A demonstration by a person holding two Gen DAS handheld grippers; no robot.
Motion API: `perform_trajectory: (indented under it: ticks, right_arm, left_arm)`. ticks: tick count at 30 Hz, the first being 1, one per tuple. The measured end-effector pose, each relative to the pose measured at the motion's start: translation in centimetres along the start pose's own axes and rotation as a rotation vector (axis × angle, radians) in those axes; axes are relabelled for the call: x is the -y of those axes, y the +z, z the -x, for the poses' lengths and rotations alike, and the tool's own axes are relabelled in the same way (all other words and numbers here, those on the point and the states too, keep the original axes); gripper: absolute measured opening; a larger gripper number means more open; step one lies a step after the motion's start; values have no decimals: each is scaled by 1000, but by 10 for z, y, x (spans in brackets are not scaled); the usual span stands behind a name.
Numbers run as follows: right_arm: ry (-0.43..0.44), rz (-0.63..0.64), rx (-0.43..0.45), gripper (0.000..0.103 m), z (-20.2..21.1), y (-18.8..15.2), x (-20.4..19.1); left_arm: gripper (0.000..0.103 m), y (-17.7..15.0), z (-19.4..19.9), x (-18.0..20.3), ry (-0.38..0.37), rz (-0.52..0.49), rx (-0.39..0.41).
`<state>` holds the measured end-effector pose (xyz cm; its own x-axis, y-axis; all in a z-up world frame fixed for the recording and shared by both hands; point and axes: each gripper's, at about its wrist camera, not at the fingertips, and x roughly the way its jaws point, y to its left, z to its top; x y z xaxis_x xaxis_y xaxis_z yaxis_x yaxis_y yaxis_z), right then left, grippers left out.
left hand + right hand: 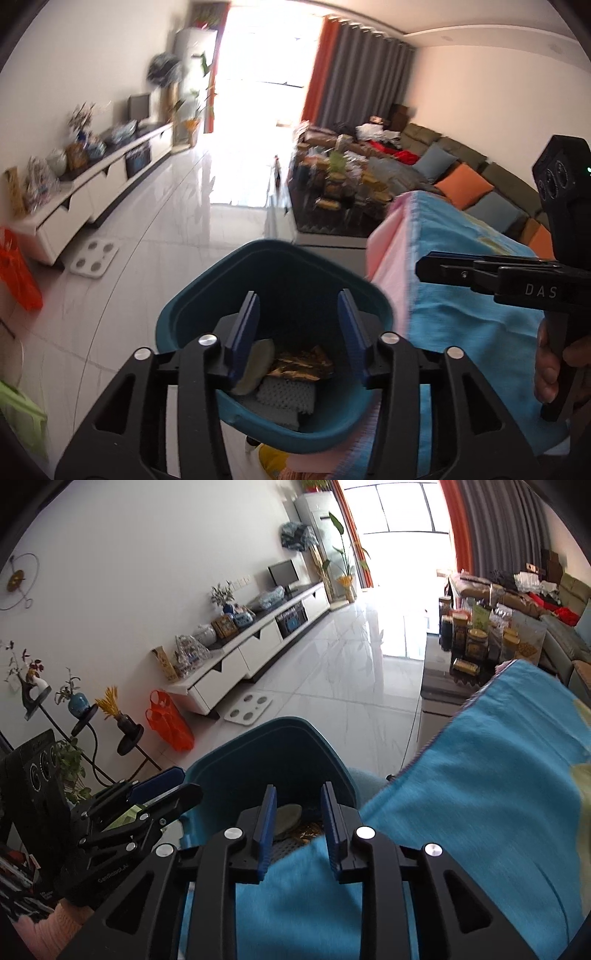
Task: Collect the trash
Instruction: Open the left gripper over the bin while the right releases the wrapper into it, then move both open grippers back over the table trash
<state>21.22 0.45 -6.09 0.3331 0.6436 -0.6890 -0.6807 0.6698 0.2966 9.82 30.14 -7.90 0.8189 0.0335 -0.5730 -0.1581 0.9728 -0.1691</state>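
Two fisheye cameras, one riding on each handheld gripper, look forward and downward along their own fingers. The left wrist view sits close above a teal bin (273,280), with the right gripper (436,267) entering from its right edge. The right wrist view looks across a blue cloth (461,812) on the desk into the same bin from slightly farther back, the left gripper (177,786) at its left. Both share the bin, the white TV cabinet (258,653) and the bright window (402,509) down the room.
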Motion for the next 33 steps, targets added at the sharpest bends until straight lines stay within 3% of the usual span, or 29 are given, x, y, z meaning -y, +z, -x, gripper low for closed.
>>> perform_trajectory:
  ticks: [8,12,23,33]
  right_arm:
    - [-36,-1,108,36,72,-25,16]
    - [-72,-35,152,37,110,-47,32]
    - [-255,-203,239,39,207,-118,94]
    - [-423,-383,314,42,279,-177,162]
  left_arm:
    - [54,2,34,65,-157,-120,55]
    - [56,-2,39,106,-243,-178,50]
    - [59,-20,38,222,-456,-332,3]
    - [62,-26,31,317,-581,-460,-21]
